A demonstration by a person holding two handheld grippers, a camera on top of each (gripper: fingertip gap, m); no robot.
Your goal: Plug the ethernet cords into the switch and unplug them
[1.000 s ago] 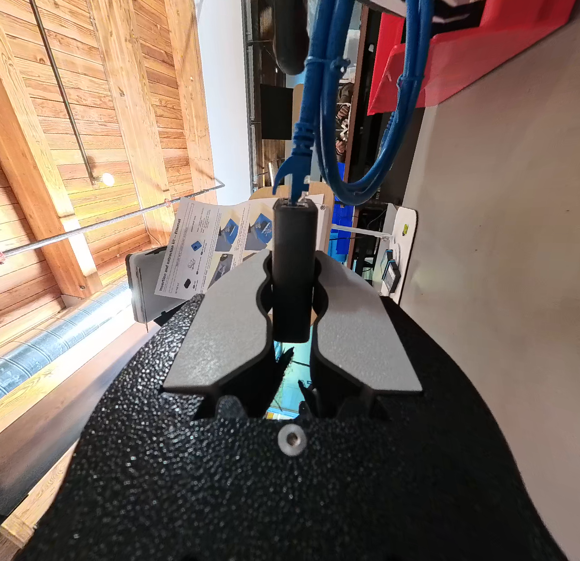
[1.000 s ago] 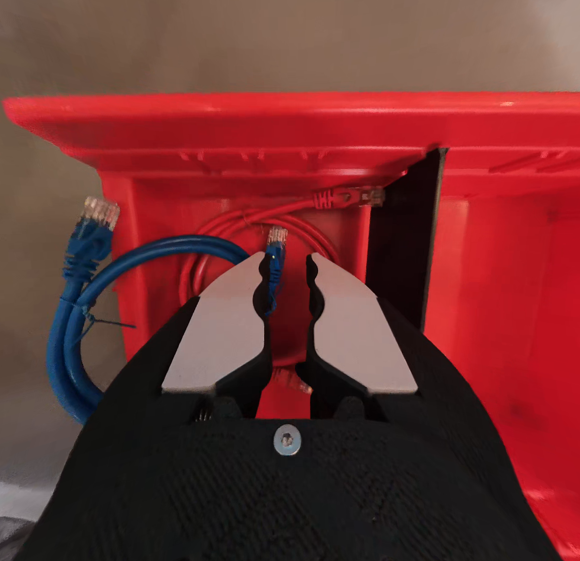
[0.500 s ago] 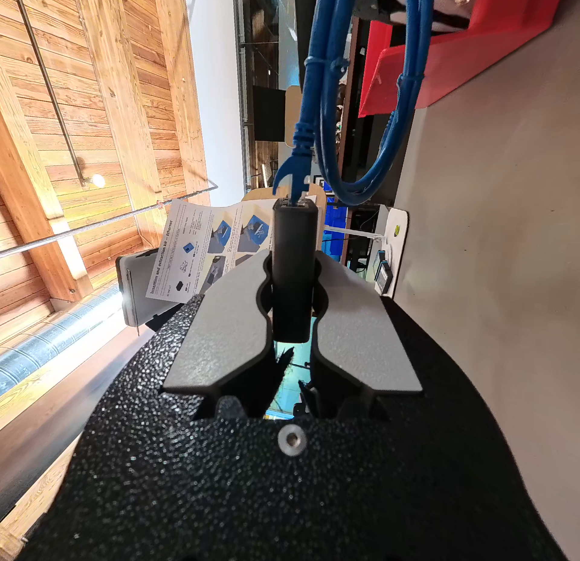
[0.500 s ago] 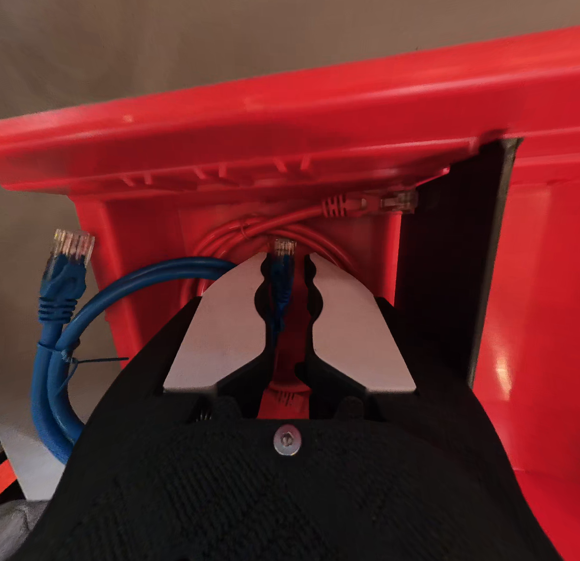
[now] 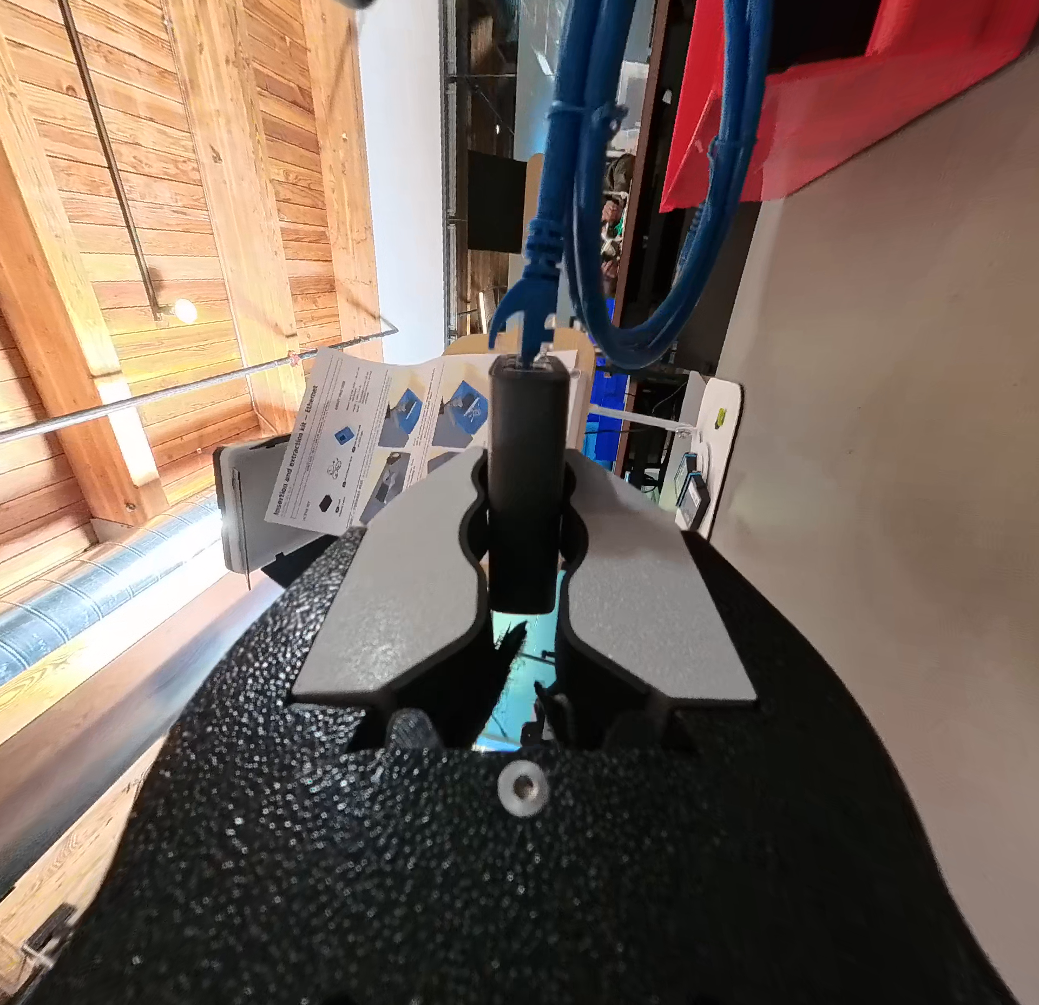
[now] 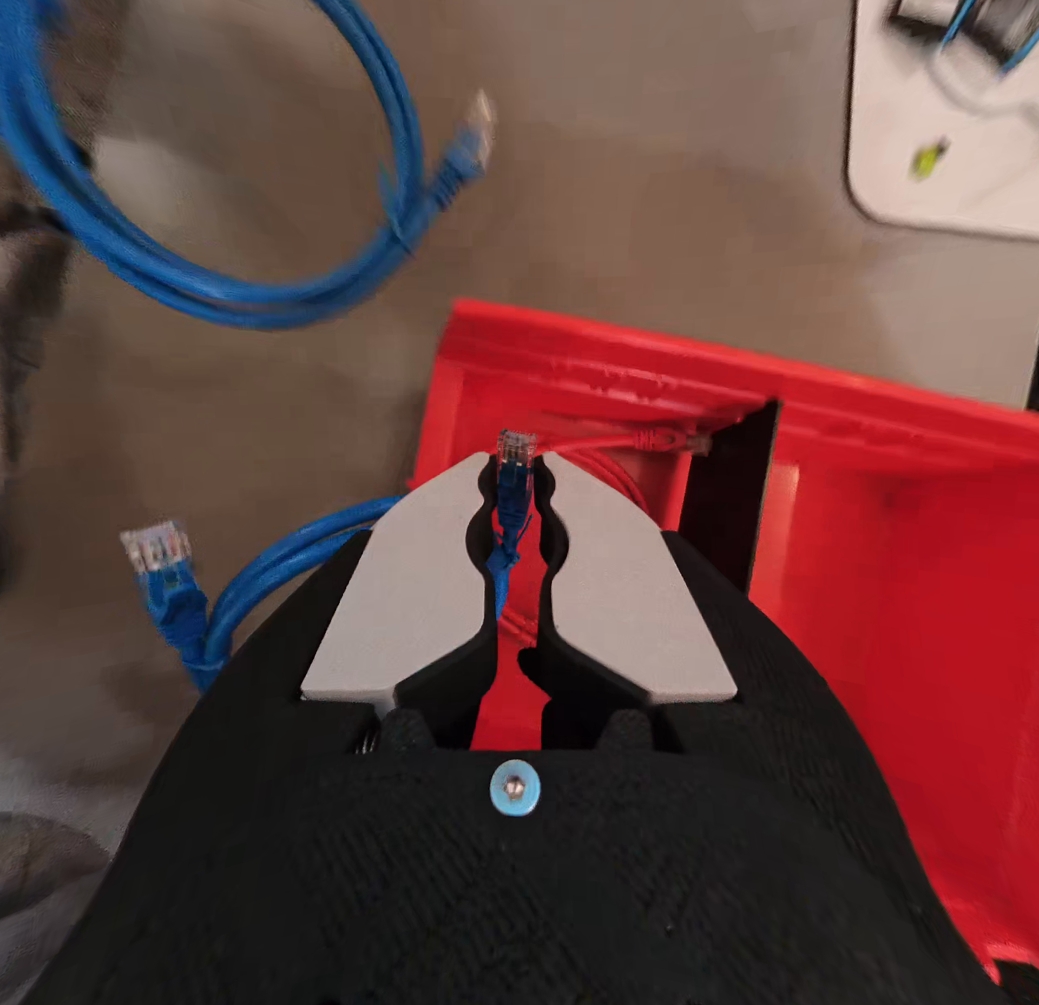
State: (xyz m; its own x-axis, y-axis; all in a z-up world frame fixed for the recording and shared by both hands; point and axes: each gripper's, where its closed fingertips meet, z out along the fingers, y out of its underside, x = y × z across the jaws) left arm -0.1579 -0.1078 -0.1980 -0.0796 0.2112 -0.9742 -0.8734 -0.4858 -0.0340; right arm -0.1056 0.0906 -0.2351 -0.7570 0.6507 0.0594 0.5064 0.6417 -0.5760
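Observation:
My left gripper (image 5: 525,472) is shut on the black switch (image 5: 525,461) and holds it up on end. A blue ethernet cord (image 5: 568,135) is plugged into the switch's top port by its plug (image 5: 534,326), and its coil hangs above. My right gripper (image 6: 516,464) is shut on the plug (image 6: 514,472) of a second blue ethernet cord (image 6: 292,545), with the clear tip sticking out past the fingertips. That cord's other plug (image 6: 157,545) hangs at the left. The first cord's coil (image 6: 225,202) shows blurred at the upper left of the right wrist view.
A red bin (image 6: 843,528) lies below the right gripper, with a red cord (image 6: 646,444) and a black divider (image 6: 725,495) in it. The grey table (image 6: 618,163) spreads around it. A white board (image 6: 944,135) lies at the far right. A printed sheet (image 5: 365,433) stands behind the switch. About 20 cm separates my left fingertips from my right.
My right gripper has closed on the blue plug and lifted it up and away from the red bin, which now lies lower in view. My left gripper still holds the switch with little movement.

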